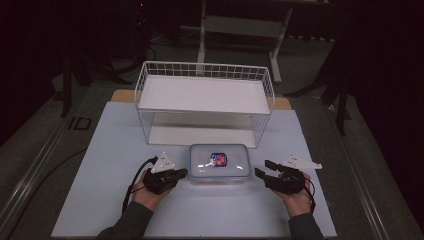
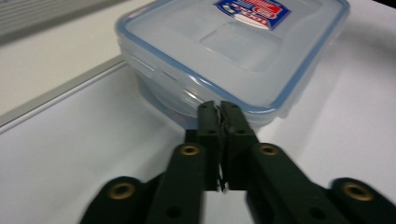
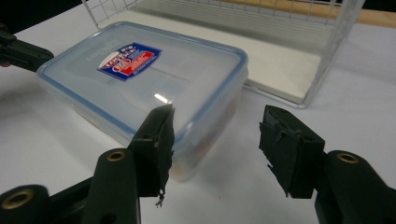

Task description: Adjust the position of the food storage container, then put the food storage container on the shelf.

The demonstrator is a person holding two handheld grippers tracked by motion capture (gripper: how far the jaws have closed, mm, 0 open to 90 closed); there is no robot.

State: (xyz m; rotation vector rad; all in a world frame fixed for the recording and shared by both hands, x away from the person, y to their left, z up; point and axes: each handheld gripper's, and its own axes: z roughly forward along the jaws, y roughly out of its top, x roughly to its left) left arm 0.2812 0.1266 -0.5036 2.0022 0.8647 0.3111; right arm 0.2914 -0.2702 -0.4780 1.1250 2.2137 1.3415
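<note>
Dim room, white mat on tabletop. Left gripper [image 1: 181, 173]: jaws pressed together on nothing, tips at the left end of the clear rectangular plastic box with blue-sealed lid [image 1: 220, 163]. Right gripper [image 1: 265, 170]: jaws wide, just off its right end. Box sits mid-mat, before the white wire two-tier shelf [image 1: 205, 102]. Judgement: open left first, seat both jaws squarely on opposite ends, lift level.

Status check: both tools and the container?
Left tool shut, tips at container edge. Right tool open, holding nothing. Container lidded, flat on table before wire rack. Nothing in the way.
</note>
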